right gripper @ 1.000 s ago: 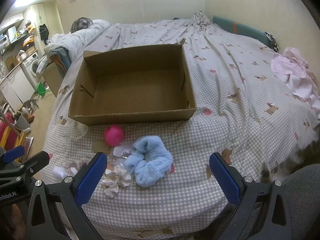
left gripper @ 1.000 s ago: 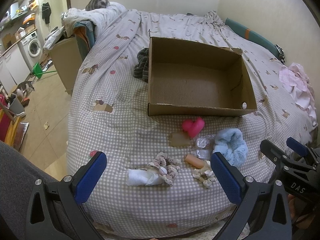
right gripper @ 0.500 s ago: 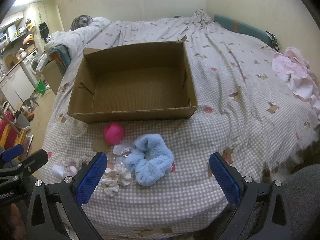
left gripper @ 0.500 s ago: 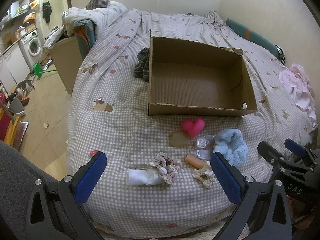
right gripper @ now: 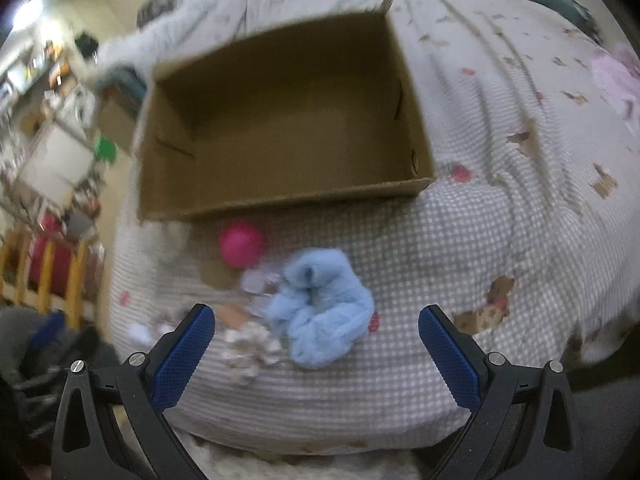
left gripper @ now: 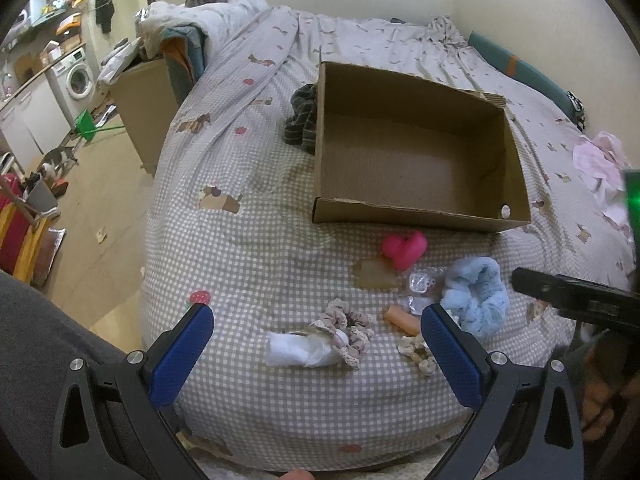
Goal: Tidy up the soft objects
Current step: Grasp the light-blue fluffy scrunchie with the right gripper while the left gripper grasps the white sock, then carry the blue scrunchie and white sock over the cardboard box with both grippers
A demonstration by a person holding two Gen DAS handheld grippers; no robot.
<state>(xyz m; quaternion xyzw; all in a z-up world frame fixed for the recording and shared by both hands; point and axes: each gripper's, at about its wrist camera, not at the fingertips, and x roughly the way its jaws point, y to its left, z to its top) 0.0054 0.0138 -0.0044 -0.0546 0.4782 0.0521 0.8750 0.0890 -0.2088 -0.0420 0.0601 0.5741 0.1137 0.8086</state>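
An empty cardboard box [left gripper: 416, 216] [right gripper: 280, 200] lies on the checked bed cover. In front of it lie a pink heart-shaped soft toy [left gripper: 403, 249] [right gripper: 241, 243], a fluffy blue scrunchie [left gripper: 478, 296] [right gripper: 320, 308], a beige scrunchie [left gripper: 347, 330], a white cloth roll [left gripper: 298, 353], an orange stick [left gripper: 402, 320] and a cream scrunchie [left gripper: 416, 352] [right gripper: 252, 344]. My left gripper [left gripper: 316, 354] is open and empty, near the white roll. My right gripper [right gripper: 316, 346] is open and empty, just before the blue scrunchie; its view is blurred.
A dark striped cloth [left gripper: 302, 118] lies left of the box. Pink clothing [left gripper: 600, 164] lies at the bed's right. A bedside cardboard box [left gripper: 144, 108] with bedding stands left. Floor clutter and a washing machine [left gripper: 78, 80] are at far left.
The right gripper has moved forward and down toward the blue scrunchie, blurring its view. The left gripper has barely moved. Both stay open.
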